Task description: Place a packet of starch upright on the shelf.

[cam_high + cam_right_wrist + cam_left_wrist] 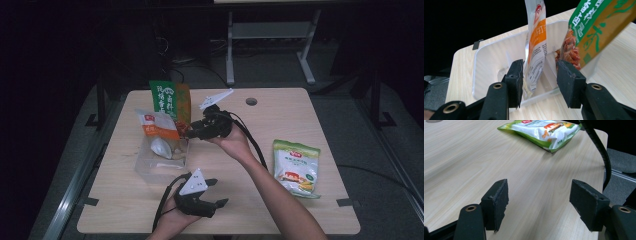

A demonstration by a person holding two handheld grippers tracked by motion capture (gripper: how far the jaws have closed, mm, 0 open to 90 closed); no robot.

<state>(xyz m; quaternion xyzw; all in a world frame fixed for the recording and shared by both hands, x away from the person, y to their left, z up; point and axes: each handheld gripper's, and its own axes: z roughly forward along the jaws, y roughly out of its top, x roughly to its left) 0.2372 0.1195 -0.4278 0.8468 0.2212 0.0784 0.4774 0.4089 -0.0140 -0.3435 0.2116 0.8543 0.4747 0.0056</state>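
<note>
While I scan from the left of the high view, I see a clear plastic bin [160, 165] standing on the bench [280, 125]. An orange-and-white pouch [159, 125] stands upright in the bin, and a green-and-orange snack bag [170, 100] rises at the bin's far right corner. Near the front edge, my left gripper [212, 192] rests low over bare wood, released, with its jaws spread wide and nothing between them. My right gripper [192, 131] is at the bin's right rim; in the right gripper view its jaws are parted, with the orange-and-white pouch [535, 47] between them beside the left pad [516, 80] and the green-and-orange snack bag [594, 30] above the right one, neither pinched. Well apart on the right lies a green-edged packet [296, 167], flat on the bench.
</note>
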